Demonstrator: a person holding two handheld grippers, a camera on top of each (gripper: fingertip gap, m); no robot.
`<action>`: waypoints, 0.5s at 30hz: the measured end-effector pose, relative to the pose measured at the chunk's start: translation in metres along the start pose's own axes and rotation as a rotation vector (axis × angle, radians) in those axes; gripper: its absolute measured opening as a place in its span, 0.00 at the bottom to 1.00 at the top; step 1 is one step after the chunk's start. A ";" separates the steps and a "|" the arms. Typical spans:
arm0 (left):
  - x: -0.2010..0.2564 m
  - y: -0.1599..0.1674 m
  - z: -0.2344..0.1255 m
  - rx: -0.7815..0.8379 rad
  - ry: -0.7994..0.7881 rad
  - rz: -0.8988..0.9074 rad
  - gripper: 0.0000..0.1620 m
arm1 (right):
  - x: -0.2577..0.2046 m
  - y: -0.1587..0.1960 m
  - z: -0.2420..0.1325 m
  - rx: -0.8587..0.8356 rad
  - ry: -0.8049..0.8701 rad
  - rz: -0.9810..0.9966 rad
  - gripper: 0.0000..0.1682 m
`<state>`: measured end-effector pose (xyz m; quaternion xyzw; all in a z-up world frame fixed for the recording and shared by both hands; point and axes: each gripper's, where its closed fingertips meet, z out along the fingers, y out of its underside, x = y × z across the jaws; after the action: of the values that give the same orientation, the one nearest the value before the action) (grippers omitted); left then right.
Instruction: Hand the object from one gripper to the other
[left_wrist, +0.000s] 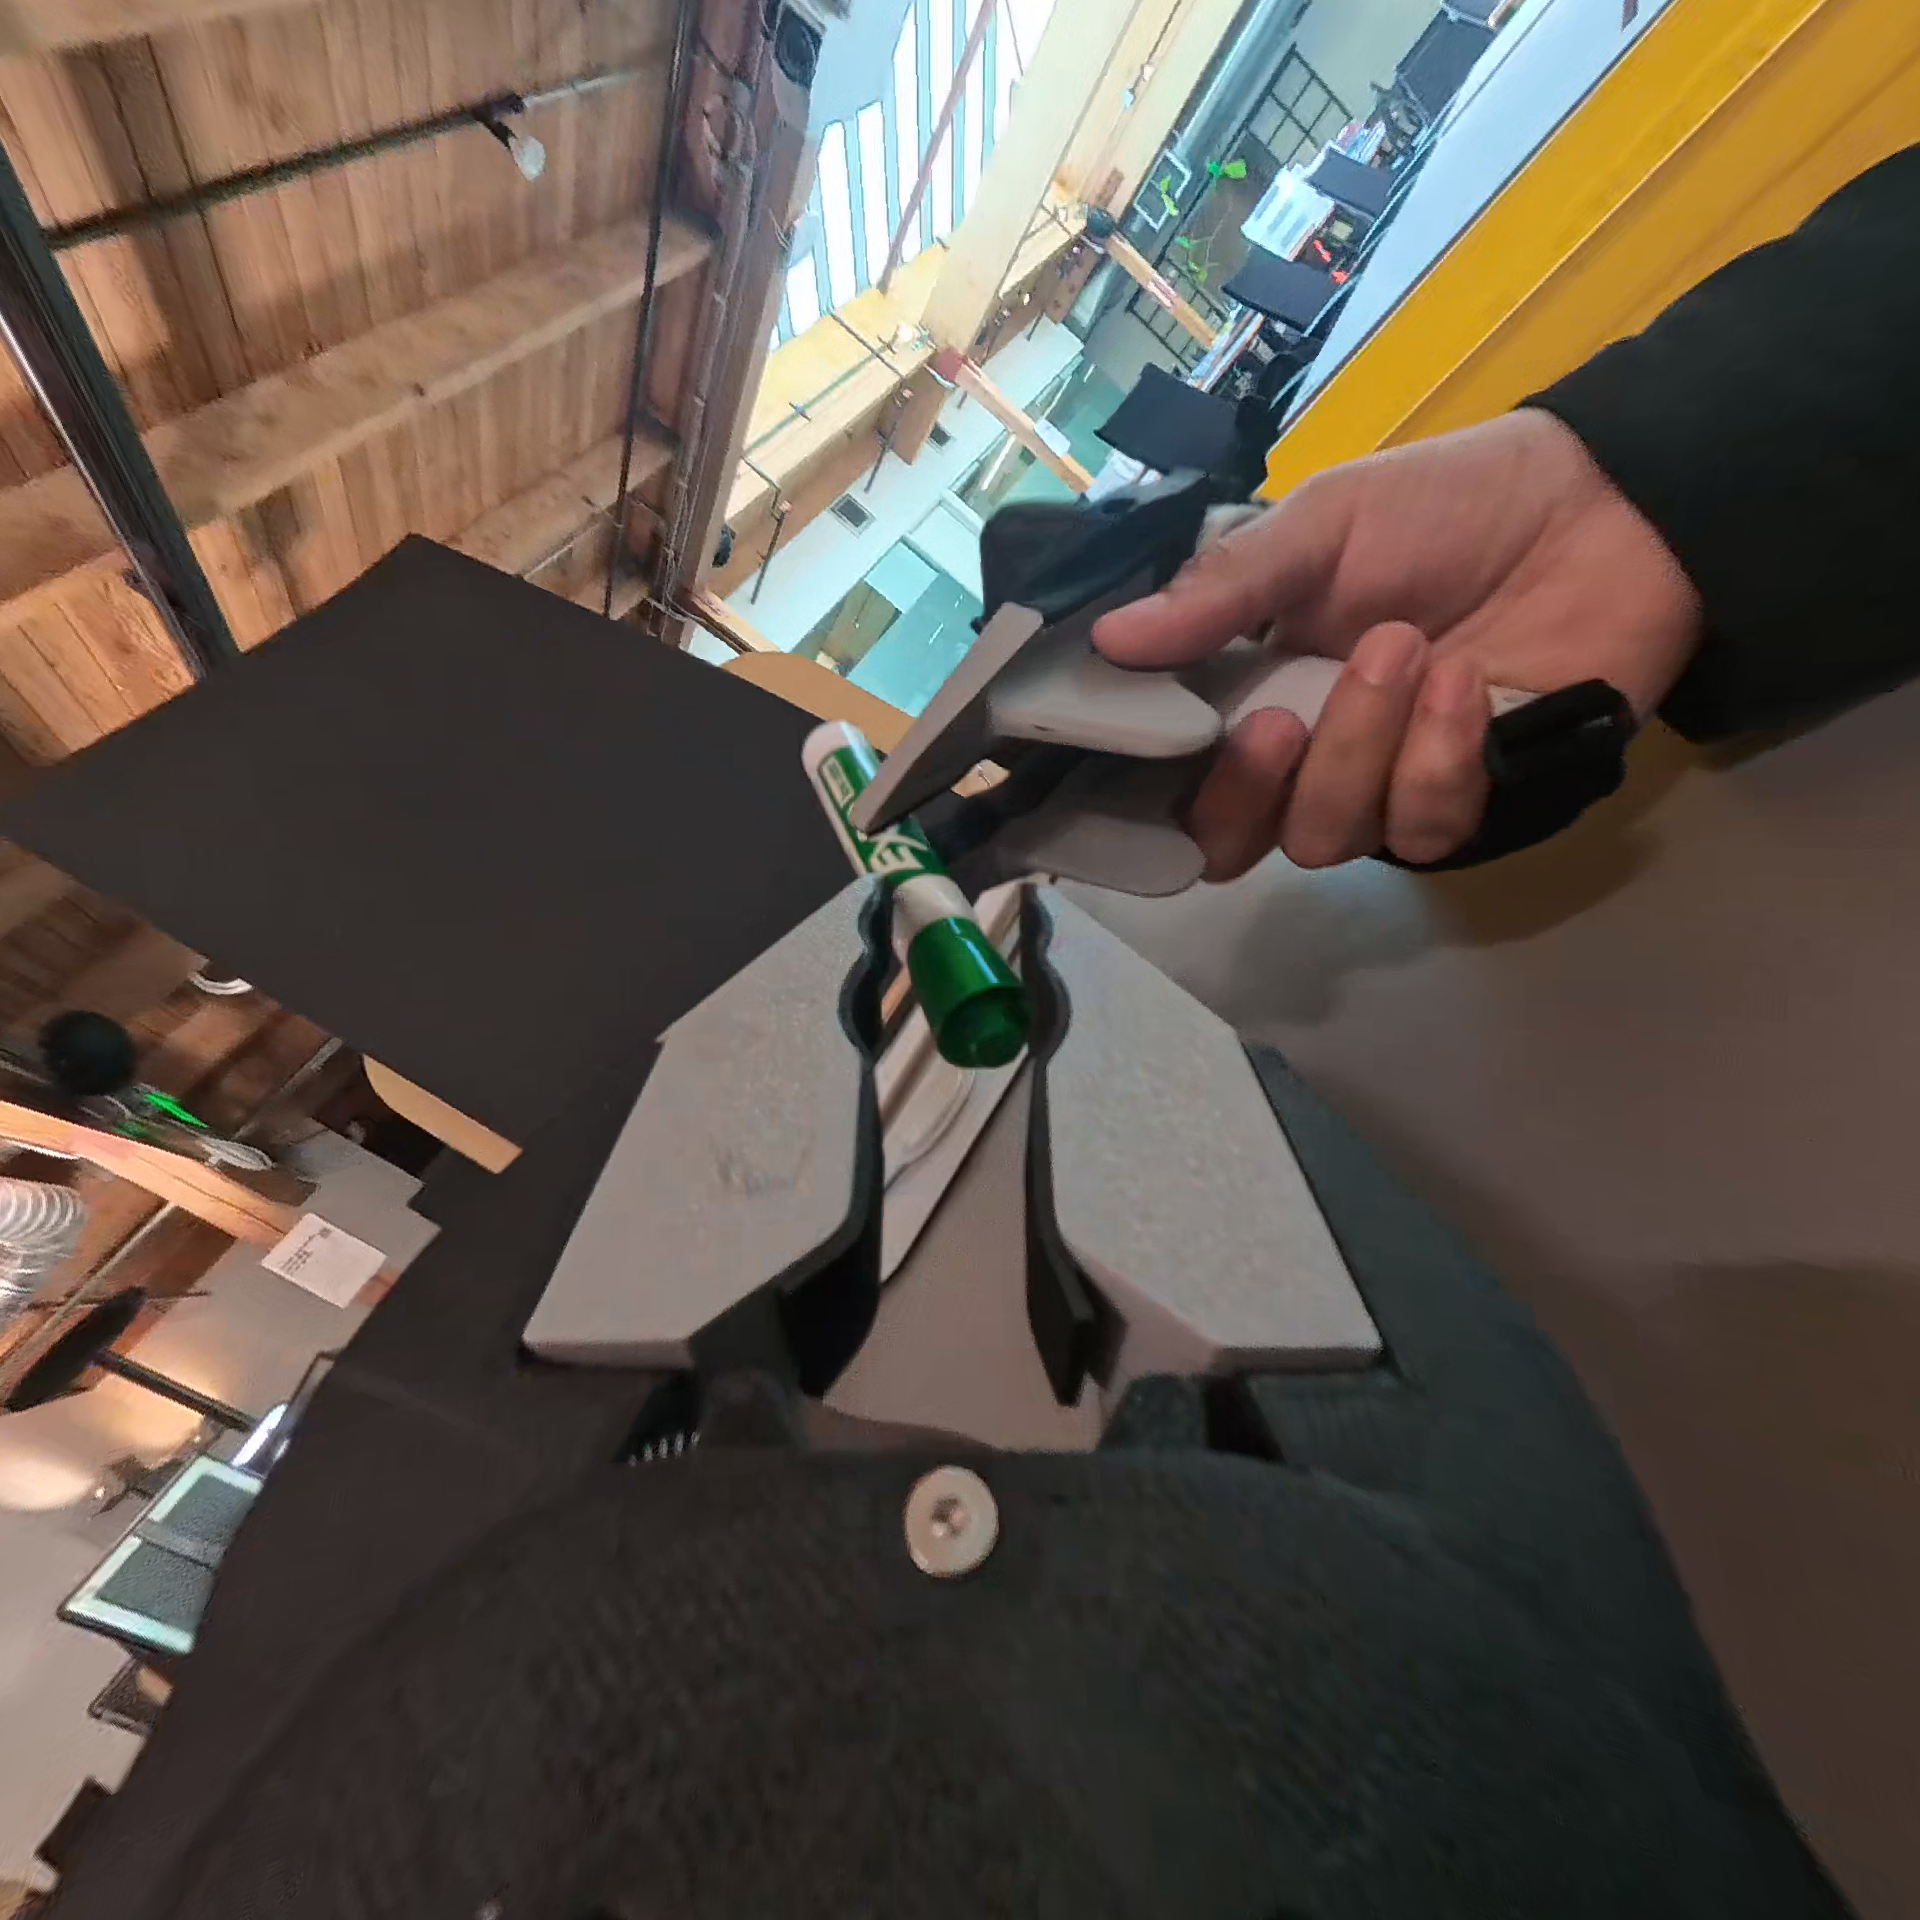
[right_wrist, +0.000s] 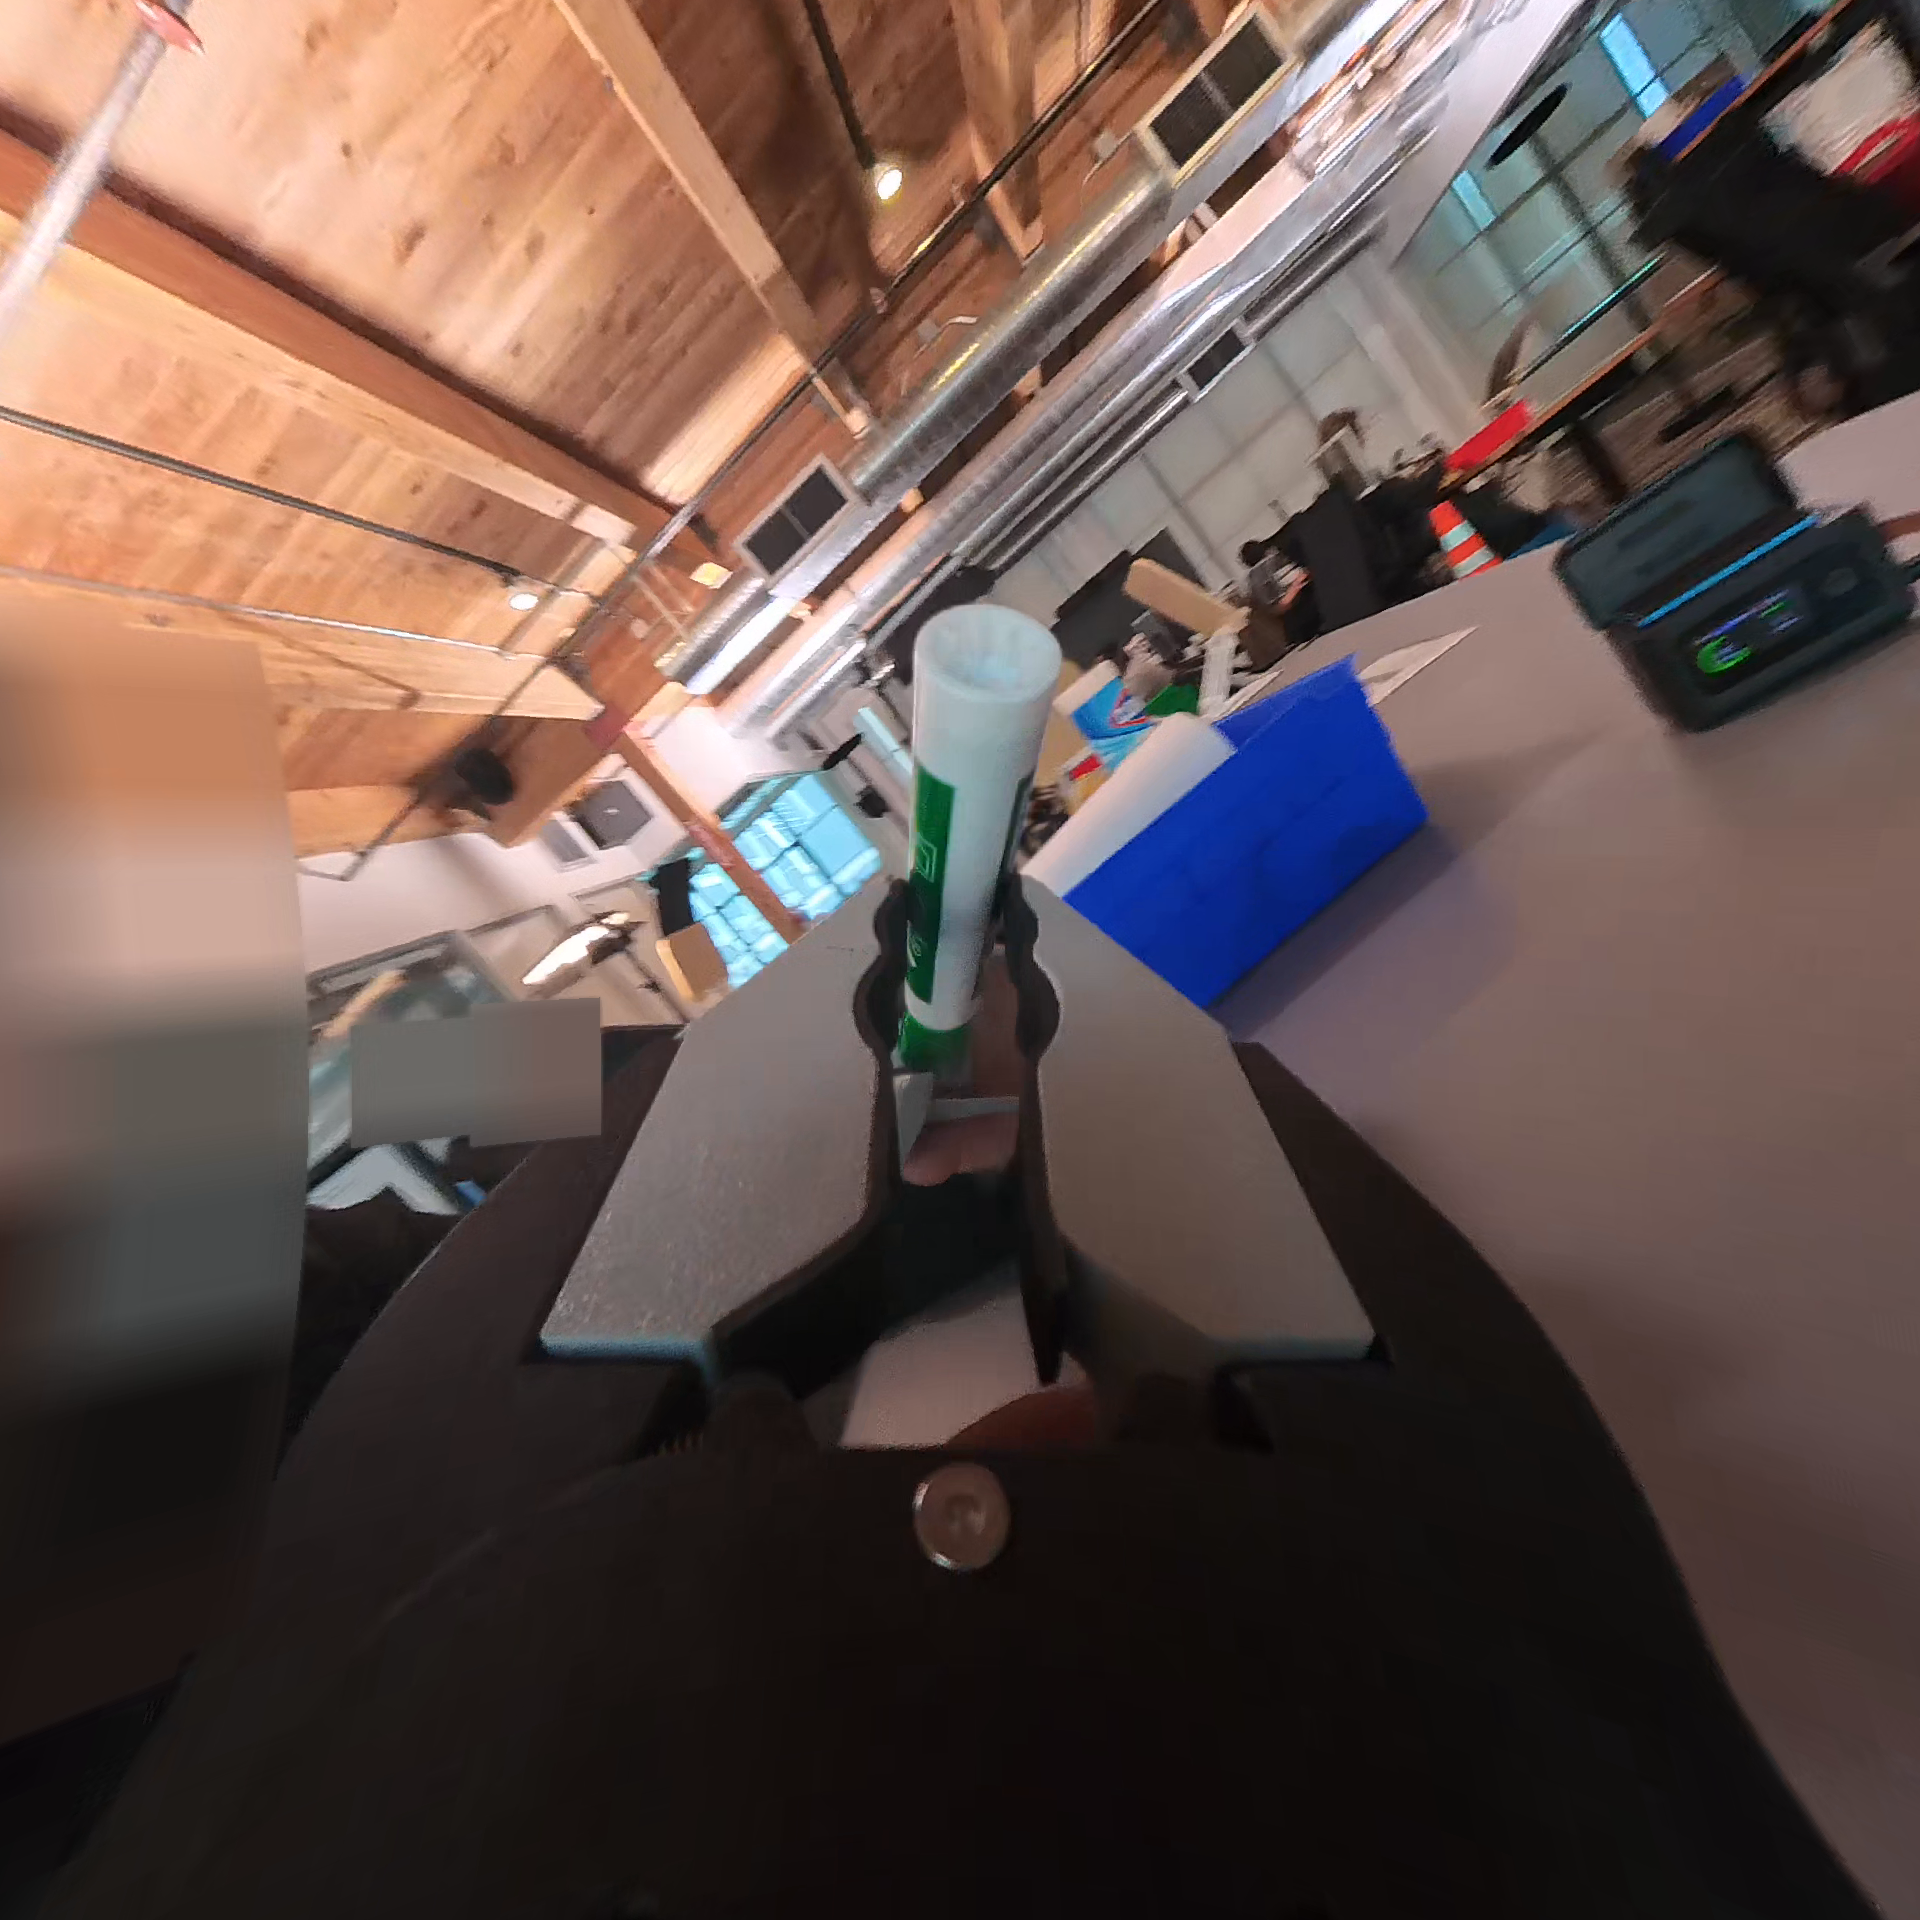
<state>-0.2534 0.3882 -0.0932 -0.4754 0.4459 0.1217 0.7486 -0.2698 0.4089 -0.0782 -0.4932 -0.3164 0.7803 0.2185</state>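
Mid-handover, I'd say, with both tools on the same green-and-white marker (left_wrist: 928, 914).

In the left wrist view, a black board (left_wrist: 416, 779) sits off past the left finger. The left gripper (left_wrist: 951, 904) has the marker passing between its fingertips, green cap pointing back toward the camera. The marker leans on the left finger and there's a visible gap at the right finger, so I read this pair as released and not squeezing. Just beyond those tips the right gripper (left_wrist: 899, 831) comes in from the right, held by a hand (left_wrist: 1434, 665), with its fingers on either side of the barrel.

In the right wrist view, the right gripper (right_wrist: 956, 914) looks clenched on the marker (right_wrist: 977, 769), both pads snug against the lower barrel and the white end sticking out past the tips. A blue bin (right_wrist: 1247, 852) sits on the table (right_wrist: 1558, 1039) to the right of the right finger.

My guess is the right has the load. The next move calls for separating the two tools along the marker's axis, so the cap doesn't snag on the loose fingers.

Hard to tell:
- The right gripper's far finger is mostly hidden behind the marker in the left view.
- The cap is buried between the pads in the right view.
- Which way the handover is going can't be read from this.
- The background is smeared.
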 end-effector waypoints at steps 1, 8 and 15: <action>0.000 0.003 0.000 -0.004 0.002 -0.012 0.13 | 0.003 -0.003 -0.003 0.004 0.036 -0.041 0.09; -0.001 0.013 -0.002 -0.014 0.127 -0.332 0.18 | 0.008 -0.021 -0.017 -0.046 0.374 -0.621 0.08; -0.003 -0.005 -0.013 0.110 0.474 -1.085 0.24 | 0.014 -0.007 -0.015 -0.315 0.727 -1.595 0.08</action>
<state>-0.2592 0.3755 -0.0897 -0.6101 0.2998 -0.4112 0.6073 -0.2620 0.4274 -0.0872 -0.3677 -0.5803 0.1387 0.7133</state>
